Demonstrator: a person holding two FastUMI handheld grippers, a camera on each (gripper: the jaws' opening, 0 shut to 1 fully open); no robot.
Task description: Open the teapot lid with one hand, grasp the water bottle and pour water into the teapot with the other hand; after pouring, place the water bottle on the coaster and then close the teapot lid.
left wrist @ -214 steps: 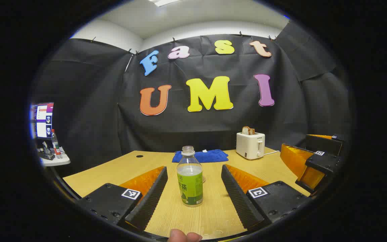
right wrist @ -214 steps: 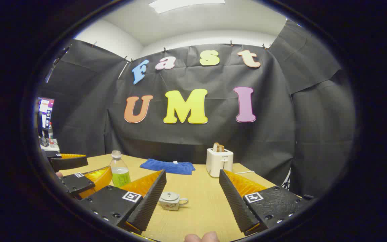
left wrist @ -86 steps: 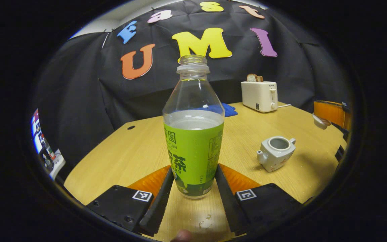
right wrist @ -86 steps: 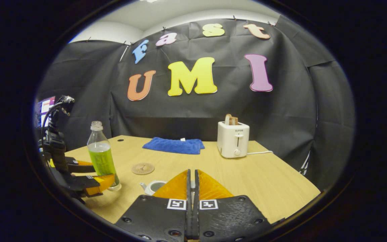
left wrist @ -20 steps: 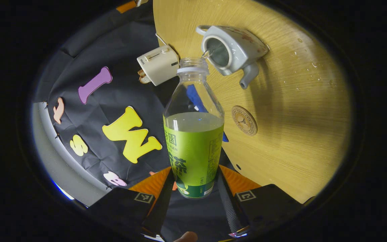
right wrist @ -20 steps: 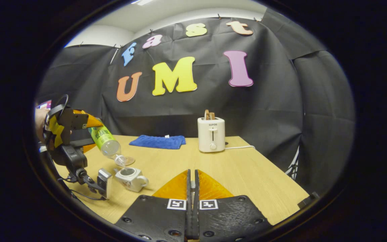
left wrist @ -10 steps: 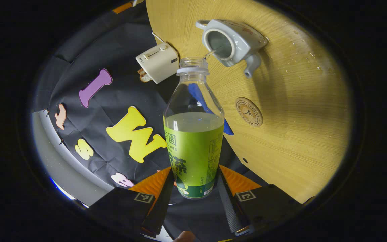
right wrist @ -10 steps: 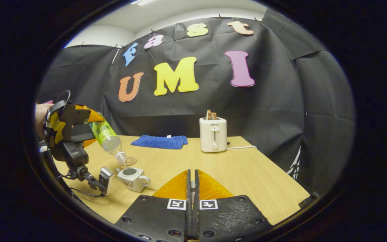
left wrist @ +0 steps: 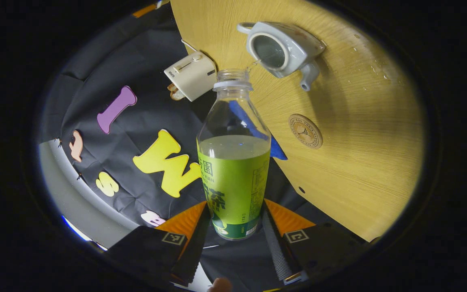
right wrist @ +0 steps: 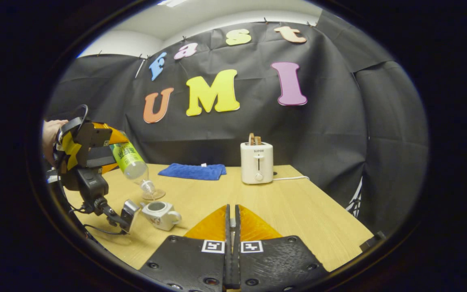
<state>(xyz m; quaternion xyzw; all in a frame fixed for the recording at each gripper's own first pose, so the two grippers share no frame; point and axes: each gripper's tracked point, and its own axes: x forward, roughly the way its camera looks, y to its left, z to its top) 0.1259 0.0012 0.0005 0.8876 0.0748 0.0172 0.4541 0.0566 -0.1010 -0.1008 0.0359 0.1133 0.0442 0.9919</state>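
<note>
Left gripper (left wrist: 233,231) fingers clenched on the lower body of the water bottle (left wrist: 233,162), tipped neck-down over the desk (left wrist: 359,134); bottle mouth sits just above the open teapot (left wrist: 282,48), thin stream of water at the rim. Teapot lidless, standing on the desk, spout pointing away from the bottle. Round coaster (left wrist: 305,130) lies bare on the desk near the teapot. Right gripper (right wrist: 232,227) fingers pressed together, a sliver of something pale between them, can't tell what. In the right gripper view a hand (right wrist: 51,134) holds the left gripper at left. White toaster (right wrist: 257,162) and blue cloth (right wrist: 193,171) at the desk's back.
</note>
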